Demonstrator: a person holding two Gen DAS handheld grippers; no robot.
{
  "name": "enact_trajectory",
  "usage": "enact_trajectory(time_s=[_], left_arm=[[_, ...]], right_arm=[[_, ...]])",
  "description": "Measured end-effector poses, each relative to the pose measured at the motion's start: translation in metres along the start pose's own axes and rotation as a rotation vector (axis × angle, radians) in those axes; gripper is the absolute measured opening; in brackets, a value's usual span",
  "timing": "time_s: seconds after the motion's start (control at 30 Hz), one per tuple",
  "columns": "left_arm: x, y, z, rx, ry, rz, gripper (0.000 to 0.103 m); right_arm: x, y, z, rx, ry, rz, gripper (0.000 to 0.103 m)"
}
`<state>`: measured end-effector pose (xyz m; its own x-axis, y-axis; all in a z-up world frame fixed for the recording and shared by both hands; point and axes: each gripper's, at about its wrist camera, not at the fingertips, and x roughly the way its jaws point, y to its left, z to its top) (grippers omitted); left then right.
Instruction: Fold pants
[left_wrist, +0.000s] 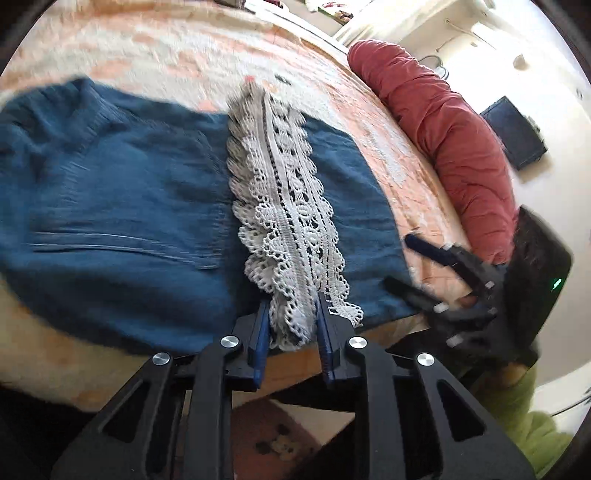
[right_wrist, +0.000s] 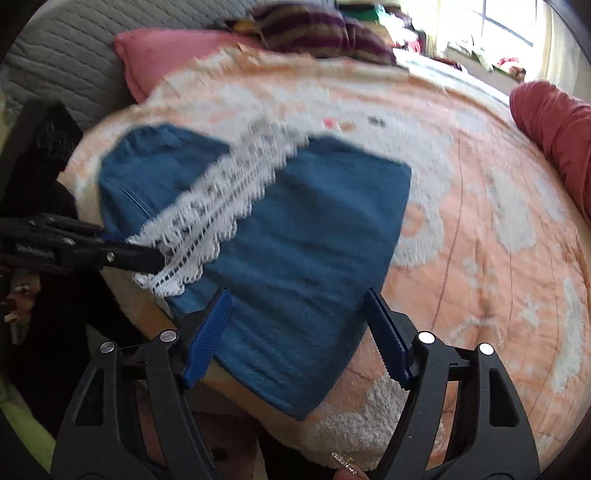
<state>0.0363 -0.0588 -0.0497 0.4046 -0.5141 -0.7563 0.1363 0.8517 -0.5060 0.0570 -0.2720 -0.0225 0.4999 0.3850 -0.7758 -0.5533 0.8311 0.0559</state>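
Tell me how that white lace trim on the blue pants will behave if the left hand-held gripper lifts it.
The white lace trim will probably drape limply: it bunches and ruffles where the left hand-held gripper pinches it. It looks light, being openwork full of holes. Those holes might snag on the ridged blue fingers. Since the blue cloth pants seem attached, they would likely trail along.

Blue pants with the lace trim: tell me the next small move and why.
Probably bring the open right tongs forward and close them on the near edge of the blue pants. The left tongs already pinch the white lace trim, while the right fingers straddle the blue fabric, apparently not gripping it. Both ends should be held before folding across the bedspread.
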Motion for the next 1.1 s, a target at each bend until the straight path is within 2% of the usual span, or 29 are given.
enact_trajectory(time_s=[0.07,0.1,0.3,0.5,0.67,0.7,0.77,0.87,0.93,1.1], left_arm=[[-0.005,0.0,0.0,0.034,-0.003,0.056,0.02],[-0.005,0.001,0.001,0.035,-0.008,0.07,0.025],[0.003,-0.001,0.001,0.068,0.016,0.079,0.035],[0.003,-0.005,0.0,0.095,0.009,0.092,0.035],[-0.011,-0.014,0.001,0.134,-0.035,0.13,0.036],[-0.014,-0.015,0.001,0.143,-0.045,0.142,0.039],[-0.023,-0.017,0.003,0.16,-0.07,0.165,0.047],[-0.036,-0.018,0.004,0.174,-0.095,0.188,0.048],[-0.046,-0.017,0.006,0.171,-0.113,0.192,0.052],[-0.07,-0.005,0.008,0.15,-0.155,0.227,0.055]], right_arm=[[-0.009,0.003,0.002,-0.007,-0.043,0.037,0.067],[-0.009,0.005,0.002,-0.017,-0.042,0.049,0.067],[0.025,0.018,-0.007,-0.091,0.12,-0.017,0.067],[0.027,0.021,-0.007,-0.086,0.134,-0.025,0.067],[0.009,0.009,0.002,0.001,0.055,0.012,0.067],[0.006,0.008,0.004,0.014,0.041,0.016,0.068],[0.002,0.003,0.007,0.041,0.015,0.023,0.072],[-0.004,-0.001,0.011,0.071,-0.017,0.028,0.076],[-0.008,-0.002,0.016,0.089,-0.049,0.04,0.085],[-0.021,0.0,0.03,0.098,-0.139,0.05,0.089]])
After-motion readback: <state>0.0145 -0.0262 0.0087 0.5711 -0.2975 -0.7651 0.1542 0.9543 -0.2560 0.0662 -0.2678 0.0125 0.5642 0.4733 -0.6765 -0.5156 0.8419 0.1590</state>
